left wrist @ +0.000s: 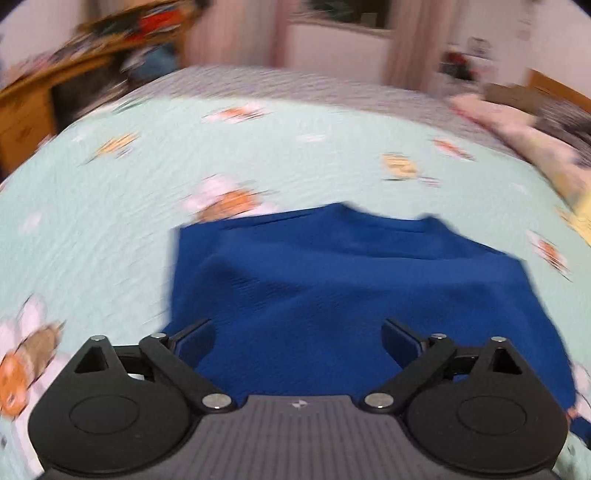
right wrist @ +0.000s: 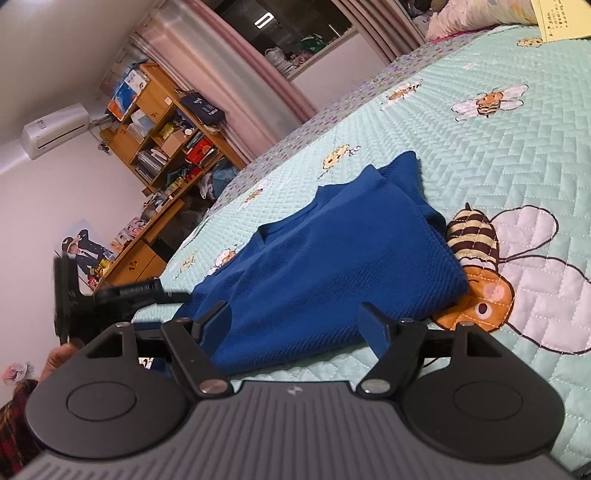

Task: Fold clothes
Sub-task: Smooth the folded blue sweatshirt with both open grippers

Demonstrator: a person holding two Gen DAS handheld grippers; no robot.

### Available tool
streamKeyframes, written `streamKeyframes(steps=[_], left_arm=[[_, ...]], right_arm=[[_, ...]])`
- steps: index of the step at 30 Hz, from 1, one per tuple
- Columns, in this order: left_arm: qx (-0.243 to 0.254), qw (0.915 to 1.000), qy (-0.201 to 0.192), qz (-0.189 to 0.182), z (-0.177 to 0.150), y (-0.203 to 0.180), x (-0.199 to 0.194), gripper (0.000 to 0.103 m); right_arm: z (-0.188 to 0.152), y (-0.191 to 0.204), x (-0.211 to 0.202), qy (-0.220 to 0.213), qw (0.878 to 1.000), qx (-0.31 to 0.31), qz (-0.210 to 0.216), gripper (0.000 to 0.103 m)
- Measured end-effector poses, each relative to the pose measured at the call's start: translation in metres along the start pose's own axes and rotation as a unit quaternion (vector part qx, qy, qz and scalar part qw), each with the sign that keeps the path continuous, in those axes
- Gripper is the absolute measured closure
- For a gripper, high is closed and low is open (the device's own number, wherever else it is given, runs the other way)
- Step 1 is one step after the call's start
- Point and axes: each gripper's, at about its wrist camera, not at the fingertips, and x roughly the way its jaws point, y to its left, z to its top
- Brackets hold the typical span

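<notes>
Solid royal-blue sweater (right wrist: 332, 251) on a mint quilted bedspread (right wrist: 480, 155) with orange-and-brown striped cartoon bees (right wrist: 476, 258), pink curtains (right wrist: 236, 70) behind.

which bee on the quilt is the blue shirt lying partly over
The big bee beside the folded blue shirt in the right wrist view: the shirt's edge overlaps its striped body. The smaller bee farther up the quilt lies fully uncovered.

A mint-green quilted bedspread (right wrist: 480, 155) printed with cartoon bees covers the bed. Beyond its far edge hang pink curtains (right wrist: 236, 92) flanking a dark window (right wrist: 295, 26). Off the bedspread's left side stands a cluttered wooden bookshelf (right wrist: 162, 129) above a wooden desk (right wrist: 140, 251), with a white air conditioner (right wrist: 55, 129) high on the wall. A pink pillow (right wrist: 480, 14) and a yellow sheet of paper (right wrist: 565, 18) lie at the bedspread's far right corner.
</notes>
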Motion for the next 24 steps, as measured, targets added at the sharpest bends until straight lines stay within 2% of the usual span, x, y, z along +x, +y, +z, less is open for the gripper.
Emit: streamKeyframes(steps=[1, 4, 7, 9, 12, 15, 17, 20, 22, 24], left_arm=[[0.02, 0.9997, -0.003, -0.016, 0.0, -0.012, 0.0, 0.002], [0.068, 0.9961, 0.031, -0.048, -0.014, -0.039, 0.019, 0.001], [0.063, 0.9934, 0.092, -0.028, -0.034, -0.039, 0.053, 0.0], [0.061, 0.9946, 0.075, -0.037, -0.038, -0.033, 0.049, 0.001], [0.037, 0.9941, 0.091, -0.045, -0.03, -0.024, 0.045, 0.001], [0.001, 0.9947, 0.088, -0.053, -0.023, -0.016, 0.029, 0.004], [0.001, 0.9958, 0.076, -0.051, -0.024, -0.014, 0.014, 0.005], [0.032, 0.998, 0.039, -0.038, -0.023, -0.015, -0.001, 0.001], [0.034, 0.998, 0.049, -0.019, -0.024, -0.009, 0.006, 0.001], [-0.013, 0.995, 0.098, -0.015, -0.03, 0.009, 0.026, 0.001]], right_arm=[[0.0, 0.001, -0.001, -0.002, 1.0, -0.001, 0.0, 0.026], [0.001, 0.004, -0.005, -0.007, 1.0, -0.007, -0.002, 0.026], [0.001, 0.007, -0.009, -0.008, 1.0, -0.011, -0.009, 0.026], [0.001, 0.008, -0.012, -0.008, 1.0, -0.013, -0.014, 0.026], [-0.001, 0.011, -0.018, -0.008, 1.0, -0.019, -0.02, 0.025], [-0.003, 0.015, -0.021, -0.009, 0.999, -0.023, -0.022, 0.025], [-0.004, 0.019, -0.022, -0.009, 0.999, -0.027, -0.022, 0.025], [-0.005, 0.025, -0.023, -0.009, 0.999, -0.034, -0.02, 0.025], [-0.005, 0.029, -0.023, -0.008, 0.999, -0.039, -0.019, 0.025], [-0.007, 0.034, -0.023, -0.005, 0.999, -0.044, -0.019, 0.025]])
